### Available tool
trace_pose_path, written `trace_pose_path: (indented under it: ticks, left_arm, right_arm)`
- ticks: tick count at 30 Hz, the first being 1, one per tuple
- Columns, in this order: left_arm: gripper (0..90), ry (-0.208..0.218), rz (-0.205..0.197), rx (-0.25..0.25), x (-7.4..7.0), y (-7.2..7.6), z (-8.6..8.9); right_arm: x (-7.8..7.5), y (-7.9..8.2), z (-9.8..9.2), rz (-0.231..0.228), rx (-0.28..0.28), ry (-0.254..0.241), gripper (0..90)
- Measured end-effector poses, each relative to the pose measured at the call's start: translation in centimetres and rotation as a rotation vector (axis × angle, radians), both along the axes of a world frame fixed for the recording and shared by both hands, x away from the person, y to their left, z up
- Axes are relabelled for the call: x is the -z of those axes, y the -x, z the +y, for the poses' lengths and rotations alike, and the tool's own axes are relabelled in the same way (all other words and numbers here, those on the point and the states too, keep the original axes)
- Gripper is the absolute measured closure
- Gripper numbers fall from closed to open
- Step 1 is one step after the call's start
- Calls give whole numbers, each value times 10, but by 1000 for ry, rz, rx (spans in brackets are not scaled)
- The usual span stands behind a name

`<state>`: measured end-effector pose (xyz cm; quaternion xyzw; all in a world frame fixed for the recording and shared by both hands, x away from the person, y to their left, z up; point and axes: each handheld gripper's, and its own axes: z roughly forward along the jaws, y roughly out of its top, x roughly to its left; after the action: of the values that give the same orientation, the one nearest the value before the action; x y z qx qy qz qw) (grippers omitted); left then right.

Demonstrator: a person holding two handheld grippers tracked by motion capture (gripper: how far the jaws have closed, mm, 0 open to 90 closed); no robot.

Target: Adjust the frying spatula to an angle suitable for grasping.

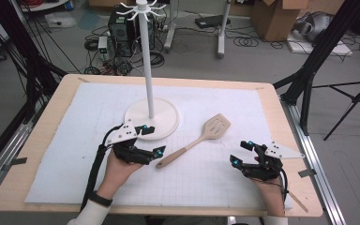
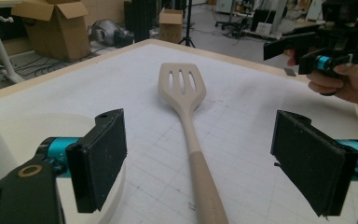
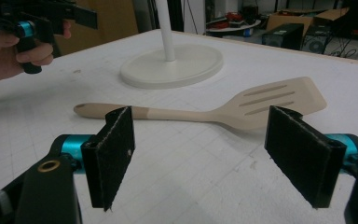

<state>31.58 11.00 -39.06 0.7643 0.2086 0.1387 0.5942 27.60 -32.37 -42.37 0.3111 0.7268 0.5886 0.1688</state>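
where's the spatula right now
In the high view the spatula lies flat on the white mat between the two grippers, just right of the stand's round base, its handle end near the left gripper.

Right gripper (image 3: 209, 156) fingers spread wide; spatula (image 3: 214, 109) flat beyond, untouched.

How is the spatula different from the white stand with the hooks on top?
The spatula lies flat on the mat, while the white stand rises upright from a round base. The spatula is tan with a darker handle end; the stand is all white. The spatula's head has slots; the stand's top has hooks. Both rest on the white mat, untouched by either gripper.
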Motion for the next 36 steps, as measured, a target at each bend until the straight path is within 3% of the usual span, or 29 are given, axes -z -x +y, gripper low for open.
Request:
trace_pose_path:
  ticks: [10,16,20,25,33,36]
  left_arm:
    - [193,-55,33,2,2,-18,-33]
    - [210,-124,92,-17,12,-31,-54]
    - [237,-161,107,-17,18,-37,-66]
    - [240,-239,132,-24,24,-42,-84]
    - [270,-290,182,-51,32,-50,-98]
    - [325,-314,192,-53,34,-51,-103]
  right_arm:
    - [0,0,0,0,3,0,231]
    - [0,0,0,6,8,-8,232]
    - [0,-1,-1,1,11,-8,232]
    - [0,-1,0,7,7,-10,232]
    - [0,-1,-2,6,7,-11,232]
    - [0,-1,-2,5,6,-14,232]
